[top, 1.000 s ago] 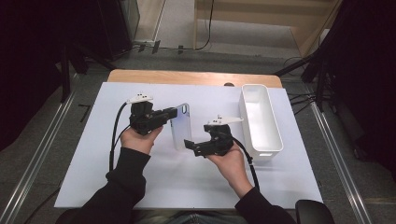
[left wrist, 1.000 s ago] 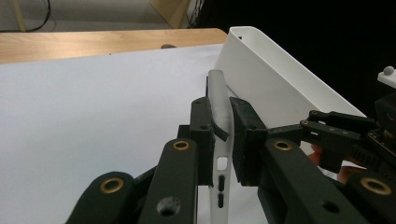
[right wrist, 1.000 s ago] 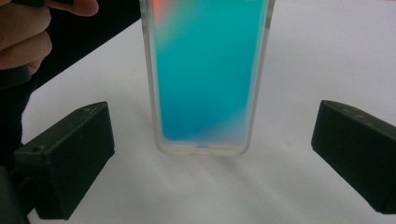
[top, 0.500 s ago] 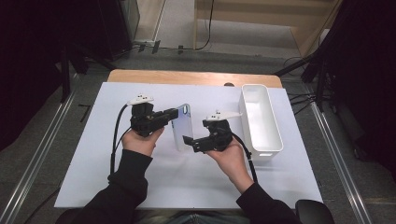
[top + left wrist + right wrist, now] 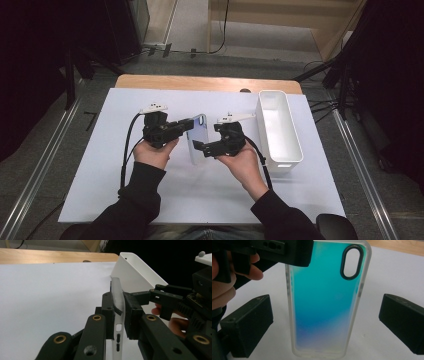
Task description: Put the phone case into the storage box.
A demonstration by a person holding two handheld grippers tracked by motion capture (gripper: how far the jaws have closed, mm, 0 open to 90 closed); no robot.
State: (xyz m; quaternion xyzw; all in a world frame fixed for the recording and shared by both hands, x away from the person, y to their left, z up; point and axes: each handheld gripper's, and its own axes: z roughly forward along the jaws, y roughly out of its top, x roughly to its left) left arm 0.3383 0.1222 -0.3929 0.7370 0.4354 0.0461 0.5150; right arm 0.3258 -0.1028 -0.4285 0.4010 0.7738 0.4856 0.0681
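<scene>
**Clerk:** Phone case (image 5: 325, 302), one item; translucent rim, back shaded teal to pale violet, with an oval camera cut-out (image 5: 352, 262) ringed in black near one end; position: held up over the white table cover (image 5: 100, 190), near its middle, between the two grippers.

**Checker:** Held by which?

**Clerk:** Left gripper (image 5: 119, 305); jaws clamped on the case from both faces, near the edge, as the left gripper view shows, with the case seen edge-on and its side-button slots below the pads; in the high view the left hand (image 5: 155, 152) carries it level, pointing toward the person's right.

**Checker:** Right gripper?

**Clerk:** Right gripper (image 5: 202, 148); jaws spread wide, one on either side of the case in the right gripper view, neither pad touching it; right hand (image 5: 242, 162) beneath it.

**Checker:** Other entries?

**Clerk:** White bin (image 5: 278, 131), long and rectangular, standing on the cover just beyond the right gripper; wooden table edge (image 5: 200, 82) bare along the far side.
</scene>
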